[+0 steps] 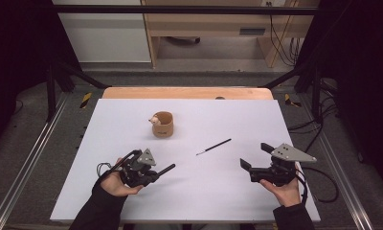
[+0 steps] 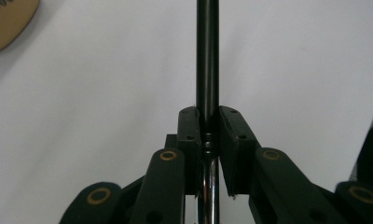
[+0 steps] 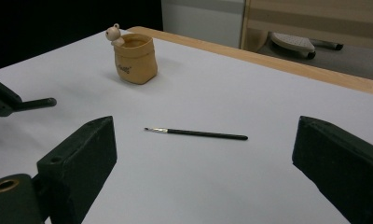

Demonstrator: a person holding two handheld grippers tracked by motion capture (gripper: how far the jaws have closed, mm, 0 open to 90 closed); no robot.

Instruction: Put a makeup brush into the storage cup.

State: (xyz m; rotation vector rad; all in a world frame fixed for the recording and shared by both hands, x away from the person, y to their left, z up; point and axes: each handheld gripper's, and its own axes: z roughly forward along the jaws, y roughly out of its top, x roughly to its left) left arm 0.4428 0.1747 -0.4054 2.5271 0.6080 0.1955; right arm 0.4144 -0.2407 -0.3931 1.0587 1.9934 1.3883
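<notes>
While our left gripper (image 1: 166, 168) clamps a thin black brush handle (image 2: 207, 60) above the white table (image 1: 228, 191), our right gripper (image 1: 256, 155) hangs open; beyond lie a second slim black paintbrush (image 1: 213, 146) and a tan sack-shaped pot (image 1: 163, 124).

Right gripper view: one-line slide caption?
Open right gripper faces a thin black brush lying on the white table, tan pot behind.

A white table (image 1: 189, 191) lies mostly bare. A tan cup (image 1: 163, 124) stands at the far middle, and a thin paintbrush (image 1: 213, 146) lies near the centre, well apart from it. Wide bare stretches of table surround both objects.
</notes>
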